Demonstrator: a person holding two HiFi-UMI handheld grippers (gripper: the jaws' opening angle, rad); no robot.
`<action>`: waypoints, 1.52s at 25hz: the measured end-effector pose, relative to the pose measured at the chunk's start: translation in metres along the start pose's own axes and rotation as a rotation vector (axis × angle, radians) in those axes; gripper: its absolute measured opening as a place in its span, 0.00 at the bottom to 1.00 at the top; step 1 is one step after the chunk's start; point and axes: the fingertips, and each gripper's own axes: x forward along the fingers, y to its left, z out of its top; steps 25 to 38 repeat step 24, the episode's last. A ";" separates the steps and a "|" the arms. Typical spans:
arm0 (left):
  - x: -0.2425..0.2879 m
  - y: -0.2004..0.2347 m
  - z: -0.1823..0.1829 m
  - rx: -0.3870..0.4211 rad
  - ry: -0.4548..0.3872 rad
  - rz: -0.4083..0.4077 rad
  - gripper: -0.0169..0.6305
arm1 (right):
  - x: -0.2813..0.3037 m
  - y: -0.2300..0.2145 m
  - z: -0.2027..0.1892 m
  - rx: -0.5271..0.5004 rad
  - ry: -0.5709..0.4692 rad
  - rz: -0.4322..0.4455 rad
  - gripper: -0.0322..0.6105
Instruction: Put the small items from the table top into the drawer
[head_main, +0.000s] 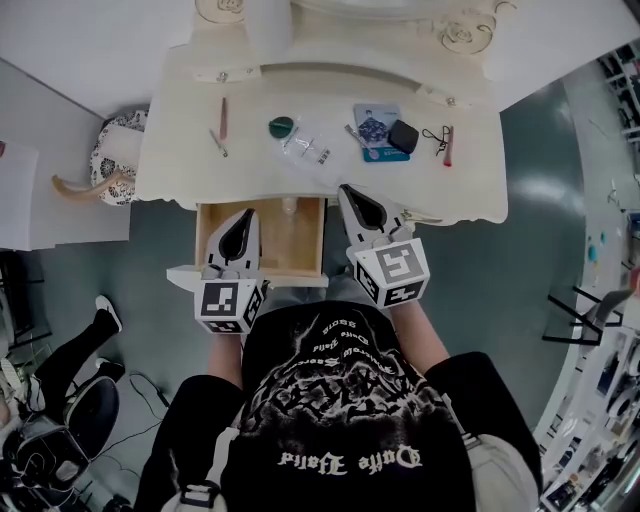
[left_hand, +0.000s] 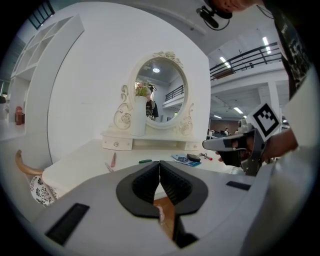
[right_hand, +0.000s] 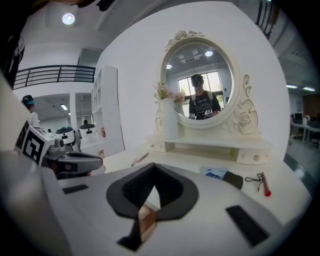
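The cream dressing table (head_main: 180, 175) carries the small items: a pink pencil (head_main: 223, 115), a green piece (head_main: 281, 127), a clear packet (head_main: 306, 146), a blue card (head_main: 376, 128), a black case (head_main: 403, 136) and a red pen (head_main: 449, 147). Below the front edge the wooden drawer (head_main: 300, 240) stands pulled out. My left gripper (head_main: 243, 216) hangs over the drawer, jaws shut and empty (left_hand: 159, 163). My right gripper (head_main: 352, 190) reaches the table's front edge just right of the drawer, shut with nothing in it (right_hand: 153, 165).
An oval mirror (right_hand: 199, 85) and a white vase (right_hand: 170, 120) stand at the back of the table. A patterned stool (head_main: 115, 160) sits left of the table. A person's legs (head_main: 70, 345) are on the floor at the left, shelving (head_main: 600, 420) at the right.
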 end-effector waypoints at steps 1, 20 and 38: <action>0.001 -0.001 0.000 0.003 0.000 0.000 0.05 | 0.000 0.000 0.000 -0.006 0.000 0.003 0.06; 0.005 -0.010 0.002 0.018 -0.001 0.010 0.05 | -0.011 -0.007 -0.007 -0.049 -0.024 0.016 0.06; 0.007 -0.015 0.001 0.014 -0.005 -0.006 0.05 | -0.015 -0.008 -0.004 -0.075 -0.054 0.004 0.06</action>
